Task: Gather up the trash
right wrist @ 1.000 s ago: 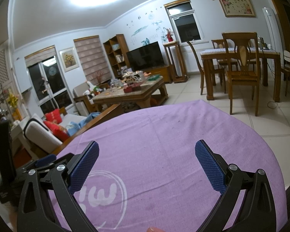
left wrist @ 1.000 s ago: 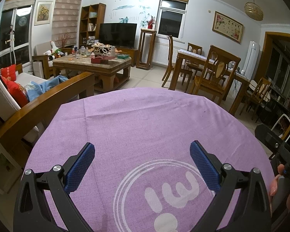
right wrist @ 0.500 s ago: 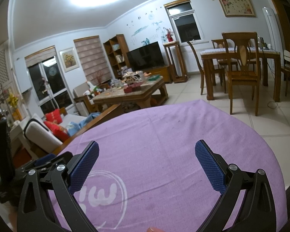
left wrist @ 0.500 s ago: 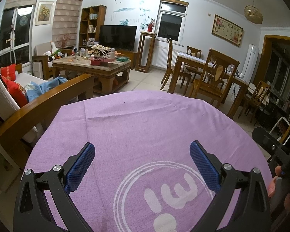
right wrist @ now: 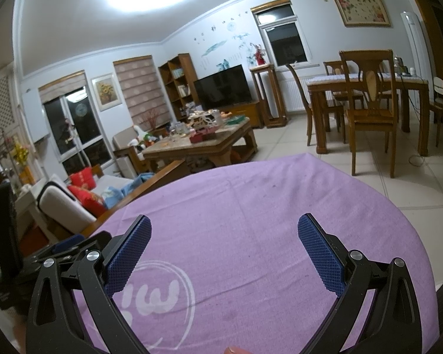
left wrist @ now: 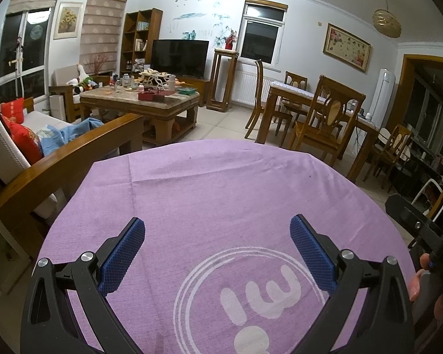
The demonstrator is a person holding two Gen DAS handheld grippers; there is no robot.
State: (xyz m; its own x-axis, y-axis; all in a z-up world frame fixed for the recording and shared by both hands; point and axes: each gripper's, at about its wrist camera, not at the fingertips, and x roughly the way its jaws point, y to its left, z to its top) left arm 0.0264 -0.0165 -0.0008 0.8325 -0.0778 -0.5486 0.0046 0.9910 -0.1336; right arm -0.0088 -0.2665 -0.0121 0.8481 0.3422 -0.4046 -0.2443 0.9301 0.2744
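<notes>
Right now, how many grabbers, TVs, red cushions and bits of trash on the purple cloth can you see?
Grippers: 2, the left gripper and the right gripper, both open
TV: 1
Red cushions: 2
Trash on the purple cloth: 0
Total: 5

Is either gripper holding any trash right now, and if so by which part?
Nothing is held. The left gripper and the right gripper are both open over the purple cloth, with only cloth between their fingers.
</notes>
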